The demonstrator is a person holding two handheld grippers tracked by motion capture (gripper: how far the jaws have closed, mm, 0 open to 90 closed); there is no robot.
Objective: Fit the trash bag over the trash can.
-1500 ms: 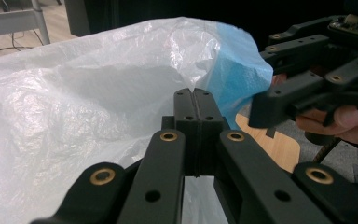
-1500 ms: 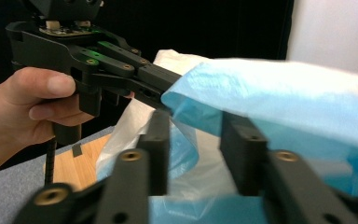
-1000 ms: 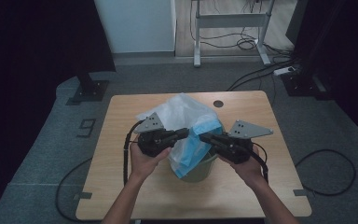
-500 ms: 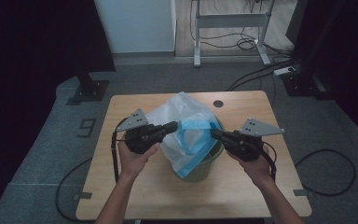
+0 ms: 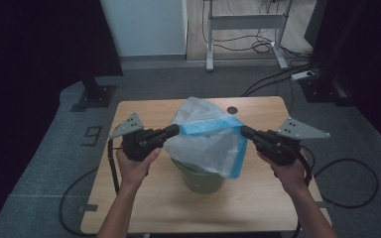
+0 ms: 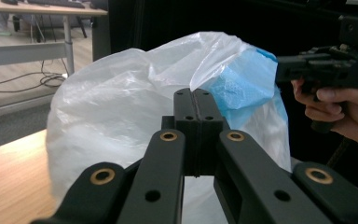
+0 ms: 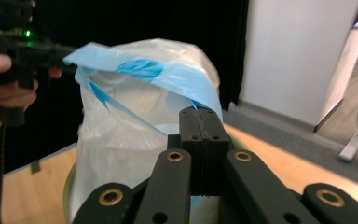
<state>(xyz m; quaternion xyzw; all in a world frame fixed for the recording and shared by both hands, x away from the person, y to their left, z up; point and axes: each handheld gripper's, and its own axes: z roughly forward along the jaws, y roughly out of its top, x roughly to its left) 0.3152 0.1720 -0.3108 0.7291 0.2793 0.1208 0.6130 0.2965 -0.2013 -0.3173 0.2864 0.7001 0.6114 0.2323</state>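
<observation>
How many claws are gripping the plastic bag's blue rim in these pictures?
2. The left claw pinches the blue rim of the plastic bag at its left end; the right claw pinches its right end.

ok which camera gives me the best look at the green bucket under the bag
The high view: the green bucket stands on the table, its lower wall bare below the plastic bag. The right gripper view catches just a sliver of its rim beside the bag. In the left gripper view the bag covers it.
</observation>
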